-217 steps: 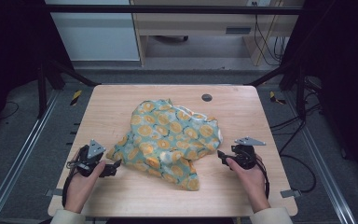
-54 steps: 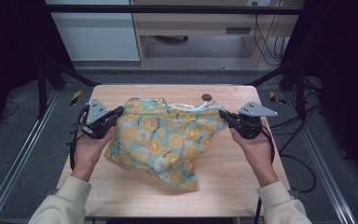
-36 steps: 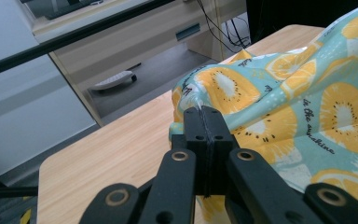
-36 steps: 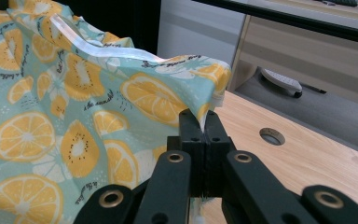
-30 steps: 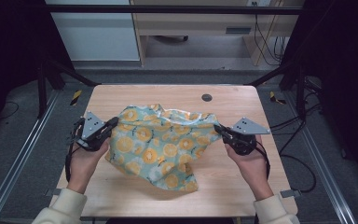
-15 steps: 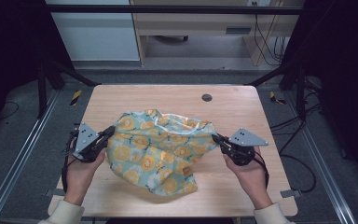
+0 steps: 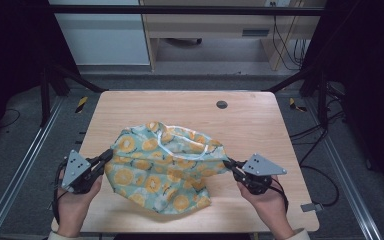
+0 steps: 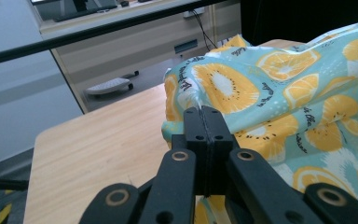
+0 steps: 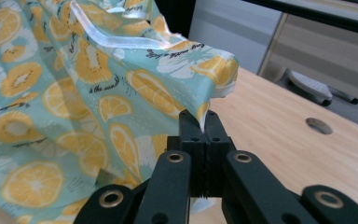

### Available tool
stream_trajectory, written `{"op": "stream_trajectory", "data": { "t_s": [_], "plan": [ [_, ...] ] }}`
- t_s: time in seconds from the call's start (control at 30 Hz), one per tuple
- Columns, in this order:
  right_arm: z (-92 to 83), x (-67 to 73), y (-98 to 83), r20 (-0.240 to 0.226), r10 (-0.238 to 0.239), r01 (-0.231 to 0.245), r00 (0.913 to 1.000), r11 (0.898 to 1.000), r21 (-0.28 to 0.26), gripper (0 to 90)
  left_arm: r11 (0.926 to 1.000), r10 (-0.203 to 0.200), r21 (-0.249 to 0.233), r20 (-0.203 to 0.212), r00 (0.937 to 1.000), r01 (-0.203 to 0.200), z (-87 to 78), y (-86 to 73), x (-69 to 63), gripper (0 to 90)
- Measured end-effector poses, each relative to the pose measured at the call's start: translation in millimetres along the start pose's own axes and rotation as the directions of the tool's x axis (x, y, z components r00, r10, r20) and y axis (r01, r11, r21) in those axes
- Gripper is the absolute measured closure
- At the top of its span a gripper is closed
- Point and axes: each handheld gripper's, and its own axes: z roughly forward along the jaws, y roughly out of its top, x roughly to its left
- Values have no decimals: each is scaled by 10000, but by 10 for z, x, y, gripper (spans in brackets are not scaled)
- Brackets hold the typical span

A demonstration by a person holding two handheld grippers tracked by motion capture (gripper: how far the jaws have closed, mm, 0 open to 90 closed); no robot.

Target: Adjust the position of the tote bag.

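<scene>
Each hand carries a matte black two-jaw gripper. The left gripper [image 7: 105, 157] bears a grey three-cornered plate dotted with small dark screw holes, and a thin black cable loops from its body toward 7 o'clock. The right gripper [image 7: 228, 164] has the same grey plate and a black cable curling toward 4 o'clock. In the left gripper view [image 8: 204, 122], blocky black pads sit on angled link arms with ringed metal pivot rivets; the right gripper view [image 9: 200, 125] shows the same. A pale sleeve cuff [image 7: 300, 234] edges the right wrist.
</scene>
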Motion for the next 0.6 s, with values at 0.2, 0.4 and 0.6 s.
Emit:
{"op": "stream_trajectory", "data": {
  "t_s": [0.2,0.4,0.6],
  "plan": [
    [-45,110,-82,-218,-33,35,9998,9999,95,900,9999,-100,-44,174,9998,101,-100,-65,-21,900],
    [-105,159,-132,-419,-85,90,9991,9999,115,900,9999,-122,103,356,9993,118,-166,-121,-61,900],
    [-170,161,-172,-511,-163,167,9986,9998,90,900,9994,-297,193,672,9973,285,-197,-169,-109,900]
  ]
}}
